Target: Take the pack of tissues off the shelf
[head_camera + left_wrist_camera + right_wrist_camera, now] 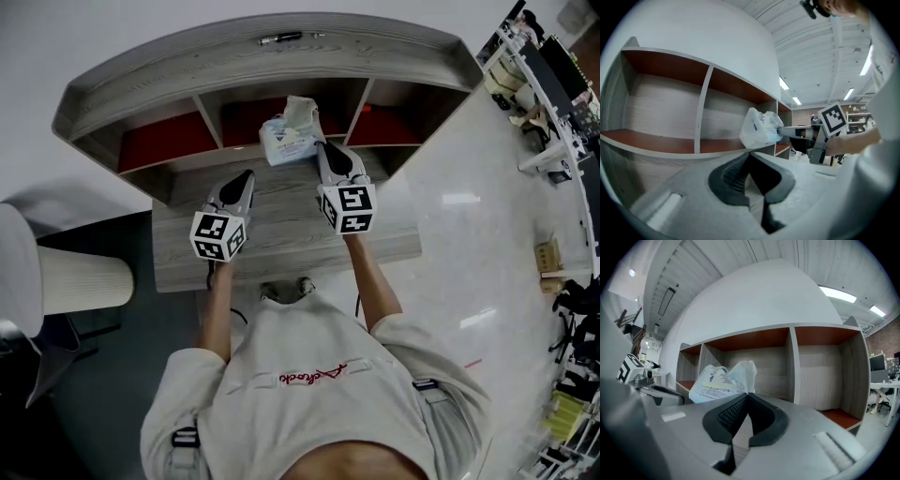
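Pack (286,137): one.
Shelf (187,66): one, with three compartments.
Table (281,239): one.
Pen (281,38), near the back edge of the shelf top: one.
Grippers: two, left gripper (248,174) and right gripper (322,144).
Person (319,394): one.

tissue pack (286,142) before middle compartment (246,120) of shelf (234,58) | shelf on desk (281,236)

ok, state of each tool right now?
Left tool: closed, empty.
Right tool: closed on the pack of tissues.
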A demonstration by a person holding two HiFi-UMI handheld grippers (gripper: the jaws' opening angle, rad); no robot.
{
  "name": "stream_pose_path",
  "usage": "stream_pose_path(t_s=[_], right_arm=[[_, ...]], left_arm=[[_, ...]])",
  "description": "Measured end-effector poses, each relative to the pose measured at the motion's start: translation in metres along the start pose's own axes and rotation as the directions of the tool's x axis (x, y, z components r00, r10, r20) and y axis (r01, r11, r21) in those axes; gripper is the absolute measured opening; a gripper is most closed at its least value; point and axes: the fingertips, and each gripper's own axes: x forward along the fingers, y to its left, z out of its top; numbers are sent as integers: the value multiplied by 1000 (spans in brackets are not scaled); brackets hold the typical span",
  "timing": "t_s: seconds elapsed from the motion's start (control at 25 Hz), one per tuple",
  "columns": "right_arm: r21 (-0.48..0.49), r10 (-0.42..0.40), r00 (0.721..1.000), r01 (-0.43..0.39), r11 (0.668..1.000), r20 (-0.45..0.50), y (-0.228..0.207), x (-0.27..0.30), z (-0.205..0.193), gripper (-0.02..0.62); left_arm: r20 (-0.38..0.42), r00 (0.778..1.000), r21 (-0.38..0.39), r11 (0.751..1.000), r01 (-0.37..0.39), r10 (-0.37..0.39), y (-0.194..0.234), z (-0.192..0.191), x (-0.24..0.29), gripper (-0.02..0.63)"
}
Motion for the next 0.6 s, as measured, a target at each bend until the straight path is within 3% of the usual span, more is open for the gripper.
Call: stream_pose_path(t_s=[0.6], right_arm=[[9, 41, 999, -41, 999, 23, 11, -58, -7, 9]], left_arm=[[3, 1000, 2, 1000, -21, 21, -32, -5, -18, 0]])
